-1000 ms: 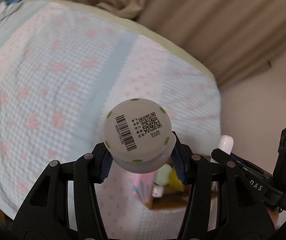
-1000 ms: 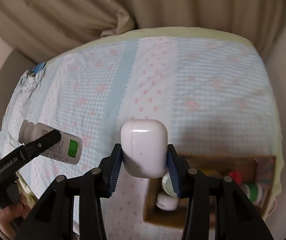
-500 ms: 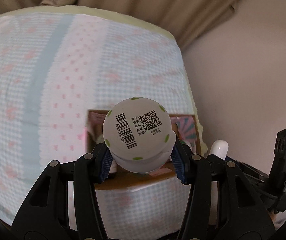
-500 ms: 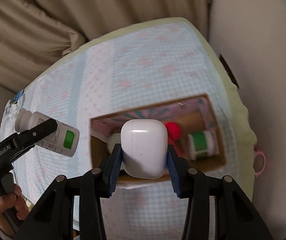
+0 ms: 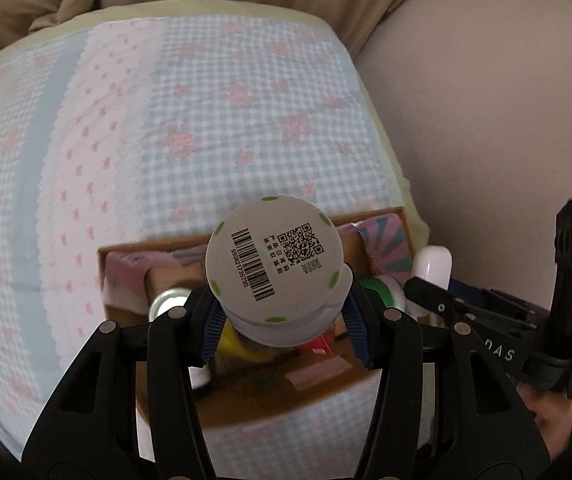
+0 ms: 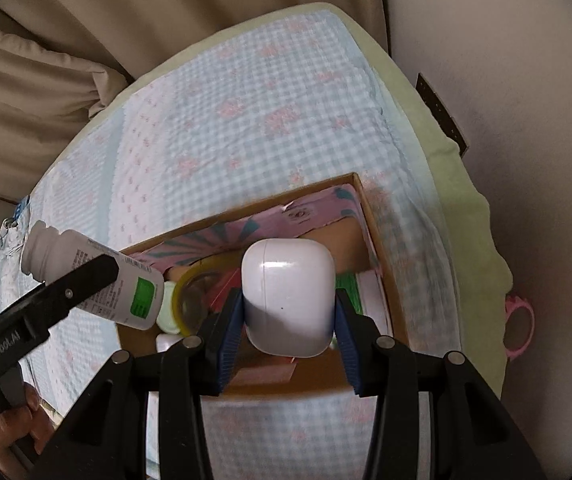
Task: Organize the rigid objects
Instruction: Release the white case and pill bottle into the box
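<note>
While both carried items hang over the cardboard box (image 6: 382, 264), neither has been set down.

Item 1: white bottle (image 5: 273, 268), barcode end toward the camera, clamped between the jaws of the left gripper (image 5: 281, 320); held above the box's left half, not touching its contents.

Item 2: white earbud case (image 6: 289, 296), clamped between the jaws of the right gripper (image 6: 286, 320); held above the middle of the box.

Already in the box: tape roll (image 6: 195, 292), a green-and-white roll (image 5: 386, 292), a red item (image 5: 318, 346), a yellow item (image 5: 231, 342); others too blurred to name.

Landmark: box sits on the checked bedcover (image 6: 253, 112), near its wall-side edge.

Status, judged: largely done; two releases into the box remain.
</note>
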A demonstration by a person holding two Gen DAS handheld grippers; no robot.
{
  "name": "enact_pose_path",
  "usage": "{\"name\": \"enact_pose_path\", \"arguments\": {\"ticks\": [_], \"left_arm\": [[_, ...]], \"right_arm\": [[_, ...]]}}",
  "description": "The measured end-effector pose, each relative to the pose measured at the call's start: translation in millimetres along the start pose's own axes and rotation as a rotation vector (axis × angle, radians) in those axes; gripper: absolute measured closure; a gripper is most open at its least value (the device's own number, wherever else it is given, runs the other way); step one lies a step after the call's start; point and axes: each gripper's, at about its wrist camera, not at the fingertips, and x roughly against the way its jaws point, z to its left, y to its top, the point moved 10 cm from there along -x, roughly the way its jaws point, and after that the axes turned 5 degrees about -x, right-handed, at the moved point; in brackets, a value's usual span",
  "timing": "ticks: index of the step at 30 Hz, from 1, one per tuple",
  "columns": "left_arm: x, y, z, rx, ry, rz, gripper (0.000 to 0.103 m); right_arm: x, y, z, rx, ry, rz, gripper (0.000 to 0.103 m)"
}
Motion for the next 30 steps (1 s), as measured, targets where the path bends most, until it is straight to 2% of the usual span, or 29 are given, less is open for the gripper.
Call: {"name": "enact_pose_path", "arguments": {"ticks": [7,12,13,14,15,18,19,20,22,25,30], "left_arm": [[-43,1,5,-0.050,0.048,0.072,0.055],[-54,-2,7,-0.064,0.052,0.093,0.053],[-53,0,6,-0.071,0.067,0.092,0.036],[-52,1,6,-0.079,0.081,0.095,0.000],[-51,2,6,-0.094,0.094,0.098,0.001],[-40,5,2,-0.140,0.086,0.071,0.000],[-36,4,3,-0.147,0.091,0.067,0.000],[-34,3,4,-0.152,0.093,0.065,0.000],[-27,0,8,-0.148,0.090,0.060,0.000],[-21,-5,13,-0.132,0.084,0.057,0.000],[-10,-13,19,-0.110,0.070,0.050,0.000]], "right_arm": [[-52,18,-10,0.010,0.006,0.070,0.063],[-76,19,-10,0.047,0.006,0.106,0.063],[-78,19,-9,0.052,0.003,0.105,0.062],[-81,20,-9,0.055,-0.002,0.107,0.062],[-83,21,-9,0.053,-0.002,0.112,0.059],[-82,25,-8,0.030,0.027,0.099,0.025],[-80,26,-6,0.018,0.061,0.094,0.015],[-78,24,-3,0.000,0.099,0.106,0.010],[-78,23,-2,-0.020,0.098,0.116,0.008],[-72,24,-3,-0.015,0.074,0.076,0.004],[-61,23,-4,-0.027,0.066,0.058,0.004]]}}
